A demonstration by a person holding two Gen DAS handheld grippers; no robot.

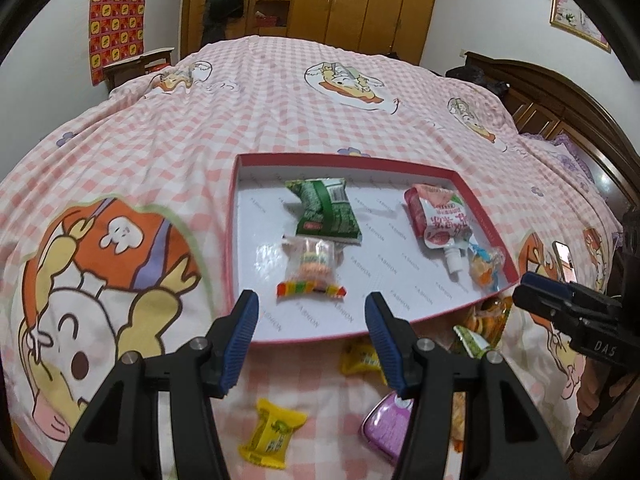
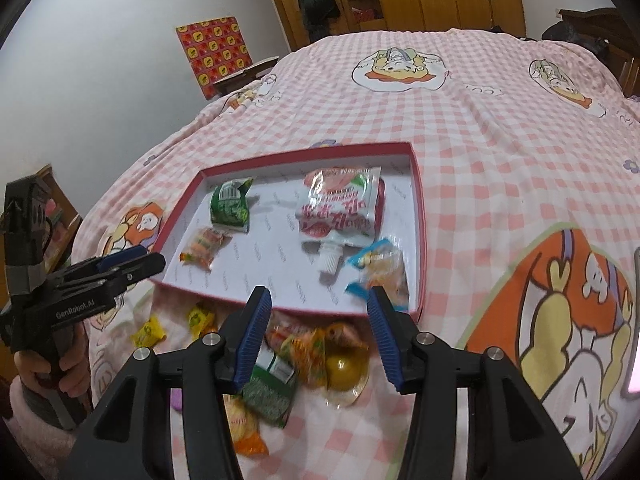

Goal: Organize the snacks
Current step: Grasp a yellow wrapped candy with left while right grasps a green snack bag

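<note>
On the pink checked bedspread point(image 1: 280, 128) lies a shallow red-rimmed tray point(image 1: 236, 216), already holding a green packet point(image 1: 326, 212), a small clear candy bag point(image 1: 314, 268), a pink spout pouch point(image 1: 438, 216) and a blue-edged sweet point(image 2: 376, 268). Loose snacks wait just in front of its near rim: yellow candies point(image 1: 272, 428), a purple tin point(image 1: 386, 420), and a heap with another green packet point(image 2: 268, 388) and a round yellow jelly point(image 2: 344, 368).

Both grippers hold nothing. The left gripper point(image 1: 312, 332) has its jaws apart over the near rim; the right gripper point(image 2: 318, 328) likewise stands apart above the heap. Both point slantwise down toward the bed, side by side.

The next pick looks best made on a single piece at the heap's edge. Crinkly wrappers slip, so pinch across the body, not a corner. Lift clear of the rim before crossing it, and set each snack beside its like.
</note>
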